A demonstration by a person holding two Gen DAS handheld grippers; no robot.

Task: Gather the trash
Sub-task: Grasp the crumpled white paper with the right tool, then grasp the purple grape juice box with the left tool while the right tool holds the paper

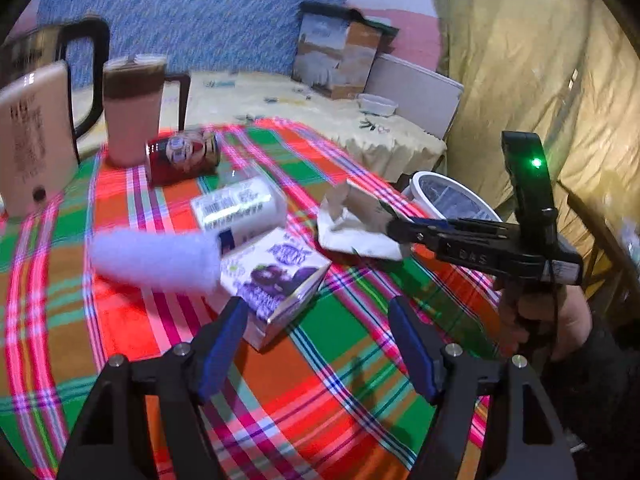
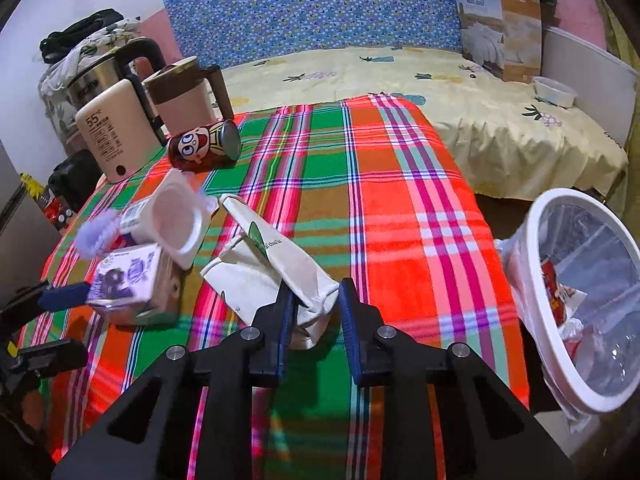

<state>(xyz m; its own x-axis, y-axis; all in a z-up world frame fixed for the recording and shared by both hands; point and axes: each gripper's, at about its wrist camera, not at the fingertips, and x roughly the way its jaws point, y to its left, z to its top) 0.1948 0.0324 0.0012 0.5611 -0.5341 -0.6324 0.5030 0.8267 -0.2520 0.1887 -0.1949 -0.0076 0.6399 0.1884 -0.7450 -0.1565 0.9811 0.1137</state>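
Your right tool (image 2: 316,300) has its jaws drawn in on the near end of the crumpled white paper bag (image 2: 264,268); the blue pads (image 2: 286,316) press its folded corner, so you have hold of it. The bag's long axis runs away from you and to the left across the plaid counter (image 2: 400,200), so only its near tip sits in the grip and the rest trails out over the cloth. From the left wrist view the same bag (image 1: 356,228) shows pinched at its right end by that tool (image 1: 394,230).

The move ahead, as I judge it, turns on one thing: the white bin (image 2: 576,300) stands off the counter's right edge, to the right of your right tool and lower than the tabletop. Swing the bag that way, mouth-first clearance being the risk, since the trailing end could catch the rim. The bin is lined with clear plastic and already holds some red-and-white scraps.

Your left tool (image 1: 320,340) stands open and empty, with the purple carton (image 1: 276,280) just ahead of its left finger, not between the pads. Behind the carton lies a white tub (image 1: 240,208) on its side, apparently empty inside, and a red can (image 1: 184,156) on its side further back. That hand is nearer all three.
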